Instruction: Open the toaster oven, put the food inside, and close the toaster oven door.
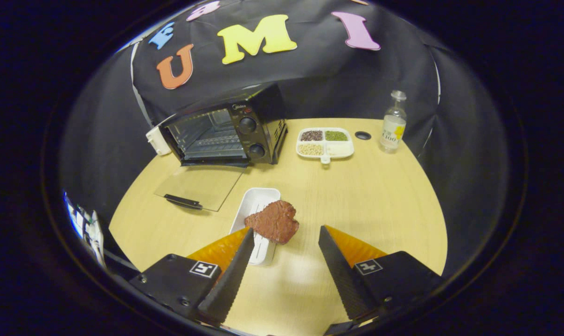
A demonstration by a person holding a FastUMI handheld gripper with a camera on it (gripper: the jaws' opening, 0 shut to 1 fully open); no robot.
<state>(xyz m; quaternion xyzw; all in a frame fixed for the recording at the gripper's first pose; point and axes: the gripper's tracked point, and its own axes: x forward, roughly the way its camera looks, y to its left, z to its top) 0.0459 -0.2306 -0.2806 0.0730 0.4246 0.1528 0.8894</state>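
Observation:
A black toaster oven (226, 133) stands at the back left of the wooden table. Its glass door (200, 186) lies folded down flat toward me, with the black handle (184, 201) at its near edge, so the wire rack inside shows. The food, a brown steak-like piece (273, 221), rests on the near right rim of a white slotted tray (256, 200). My gripper (285, 229) is open just short of it. The left fingertip (248, 233) is at the food's near left edge and the right fingertip (323, 231) stands apart to its right.
Right of the oven sits a white divided dish (351, 150) holding grains and beans. A small glass bottle (393, 123) stands further right, with a black grommet hole (363, 135) between them. Bare tabletop (379, 200) lies to the right of the food.

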